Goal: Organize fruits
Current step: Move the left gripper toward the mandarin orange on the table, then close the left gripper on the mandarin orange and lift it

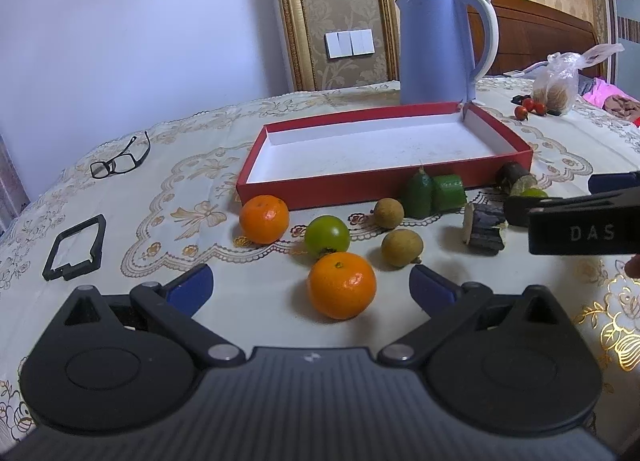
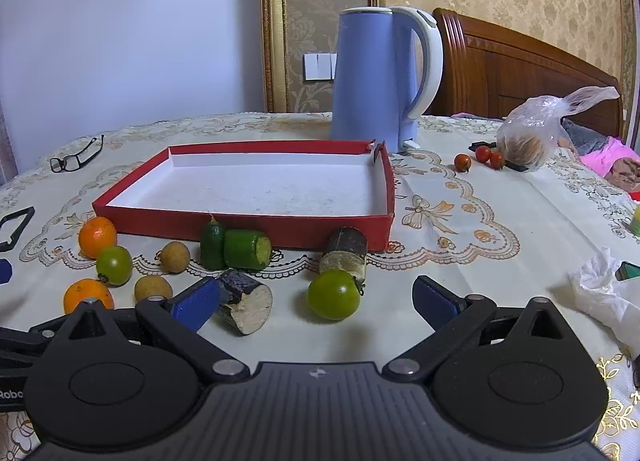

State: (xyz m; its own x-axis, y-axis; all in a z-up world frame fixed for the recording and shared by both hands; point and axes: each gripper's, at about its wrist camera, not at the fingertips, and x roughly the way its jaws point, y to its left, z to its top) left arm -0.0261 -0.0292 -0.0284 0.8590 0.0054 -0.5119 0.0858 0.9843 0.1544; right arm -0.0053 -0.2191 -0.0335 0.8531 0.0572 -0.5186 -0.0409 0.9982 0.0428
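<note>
We see the tabletop (image 2: 460,261) under a cream lace-patterned cloth, with a blue kettle (image 2: 370,77) standing far behind a shallow red tray (image 2: 240,227), which holds nothing. The fruits all lie outside the tray, along its near wall. From the left wrist view our left claw (image 1: 310,287) has its blue fingers spread wide, with the near orange (image 1: 341,285) between them but untouched; a far orange (image 1: 264,219) sits to the left by the tray's corner, and a green tomato (image 1: 327,236) lies between the two oranges. Our right claw (image 2: 316,299) is likewise spread apart around another green tomato (image 2: 333,294), gripping nothing. Two brown longans (image 2: 174,257) lie nearby. In the left wrist view the letters "DAS" show on the right claw's side (in the right wrist view, a cut-off "Robo" shows at the left edge). Black glasses (image 1: 118,163) rest far left.
</note>
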